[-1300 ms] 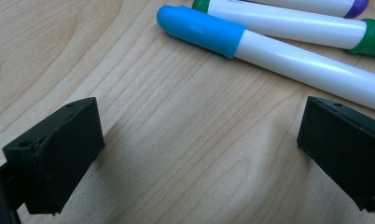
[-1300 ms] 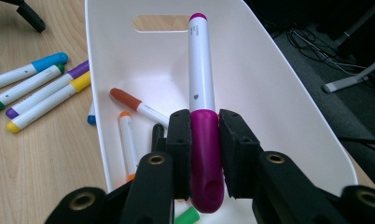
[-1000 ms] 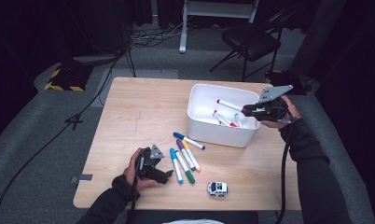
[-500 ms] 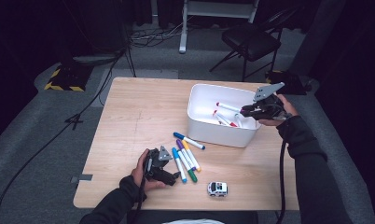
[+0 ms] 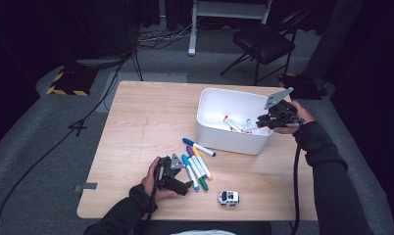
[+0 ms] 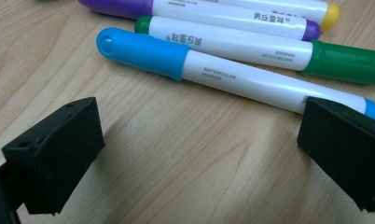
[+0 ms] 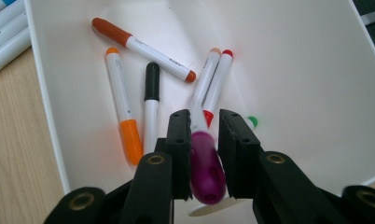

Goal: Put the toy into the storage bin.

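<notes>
Magenta plastic shows between the black jaws of the right gripper: the magenta-capped marker hangs there blurred, cap toward the camera, white barrel pointing down into the white bin. The jaws have just been opening, and a sliver of gap shows on either side of the cap, so the pads seem no longer to press on it, though the blur makes that hard to swear to. Below it, on the bin floor, lie a brown-capped marker, an orange one, a black one and a red-tipped one, with a green cap just beside the right-hand jaw. In the high view the right gripper is held over the bin's right rim.

At the table's near edge, the left gripper rests low over the wooden table with its jaws spread wide and nothing between them. Just beyond its tips lies the blue-capped marker, its far end near the right-hand jaw, then a green one, a purple one and a yellow-tipped one, side by side. A small toy car stands near these markers, toward the table's front edge.
</notes>
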A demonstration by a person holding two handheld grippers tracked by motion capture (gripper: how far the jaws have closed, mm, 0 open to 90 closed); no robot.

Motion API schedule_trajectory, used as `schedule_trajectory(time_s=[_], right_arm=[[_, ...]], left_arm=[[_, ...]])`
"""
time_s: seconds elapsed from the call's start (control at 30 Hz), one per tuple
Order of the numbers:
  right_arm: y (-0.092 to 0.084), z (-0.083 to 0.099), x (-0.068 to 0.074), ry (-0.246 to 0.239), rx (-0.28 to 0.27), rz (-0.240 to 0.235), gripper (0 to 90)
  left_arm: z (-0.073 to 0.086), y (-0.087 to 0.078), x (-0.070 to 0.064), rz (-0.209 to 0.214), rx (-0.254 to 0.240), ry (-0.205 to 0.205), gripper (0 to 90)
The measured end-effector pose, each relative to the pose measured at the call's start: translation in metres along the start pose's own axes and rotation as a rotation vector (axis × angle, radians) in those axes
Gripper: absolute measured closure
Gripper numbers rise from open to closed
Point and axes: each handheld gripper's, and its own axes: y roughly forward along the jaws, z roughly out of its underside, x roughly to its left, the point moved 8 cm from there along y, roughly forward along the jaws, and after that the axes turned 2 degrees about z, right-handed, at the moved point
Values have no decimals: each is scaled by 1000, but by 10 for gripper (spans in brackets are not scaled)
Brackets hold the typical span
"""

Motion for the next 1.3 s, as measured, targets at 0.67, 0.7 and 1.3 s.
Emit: schedule_trajectory(time_s=[0.67,0.7,1.3], right_arm=[[-50,-18,42,145,-360,61,585],[-52,-19,47,142,-374,57,585],[15,-31,146,35,-376,-119,580]], left_arm=[[15,-14,10,31,4,52,5],[16,-14,10,44,2,37,5],[37,-33,33,41,-1,54,5]])
